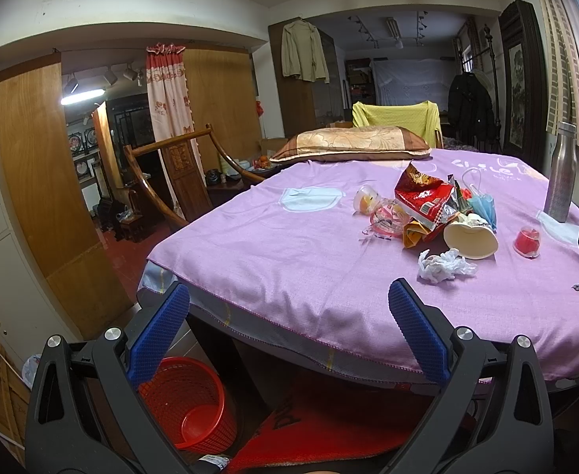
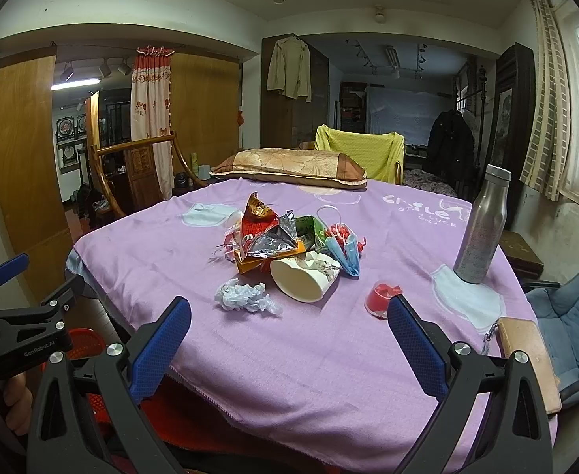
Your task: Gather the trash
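While trash pile (image 2: 289, 245) sits mid-bed | both grippers (empty) gape at bed edge (image 1: 289, 339)

Steel bottle (image 2: 482, 229) on purple bedspread (image 2: 309, 335), pillow (image 2: 289, 168) beyond

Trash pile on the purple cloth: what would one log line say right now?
left gripper: open, empty | right gripper: open, empty | trash pile: untouched on cloth | red basket: on floor

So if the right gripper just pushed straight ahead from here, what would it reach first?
Probably the tipped paper cup: it lies nearly centred ahead of the open right gripper, with bare purple sheet before it. The crumpled tissue sits slightly left.
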A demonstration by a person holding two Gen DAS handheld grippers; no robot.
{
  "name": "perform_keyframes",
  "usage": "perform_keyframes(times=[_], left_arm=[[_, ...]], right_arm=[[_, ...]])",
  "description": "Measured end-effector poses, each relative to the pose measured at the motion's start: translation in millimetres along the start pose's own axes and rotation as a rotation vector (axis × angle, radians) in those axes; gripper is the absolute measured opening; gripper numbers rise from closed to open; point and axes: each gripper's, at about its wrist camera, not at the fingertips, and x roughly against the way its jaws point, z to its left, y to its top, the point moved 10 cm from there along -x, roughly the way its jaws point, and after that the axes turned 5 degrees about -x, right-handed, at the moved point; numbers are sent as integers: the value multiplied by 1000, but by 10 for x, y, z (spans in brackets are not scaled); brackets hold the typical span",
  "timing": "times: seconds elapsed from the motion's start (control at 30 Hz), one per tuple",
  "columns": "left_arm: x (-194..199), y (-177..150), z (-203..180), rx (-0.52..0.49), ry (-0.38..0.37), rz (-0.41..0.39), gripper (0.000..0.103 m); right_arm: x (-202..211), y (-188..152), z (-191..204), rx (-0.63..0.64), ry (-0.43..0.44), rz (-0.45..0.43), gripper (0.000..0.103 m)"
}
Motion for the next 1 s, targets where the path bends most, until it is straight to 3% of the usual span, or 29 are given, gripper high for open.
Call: perform_keyframes(times=[1.0], left_arm=[[-55,-79,87,-6,5,26,96]], right_arm=[[-244,-136,-28,3,17,51,97]])
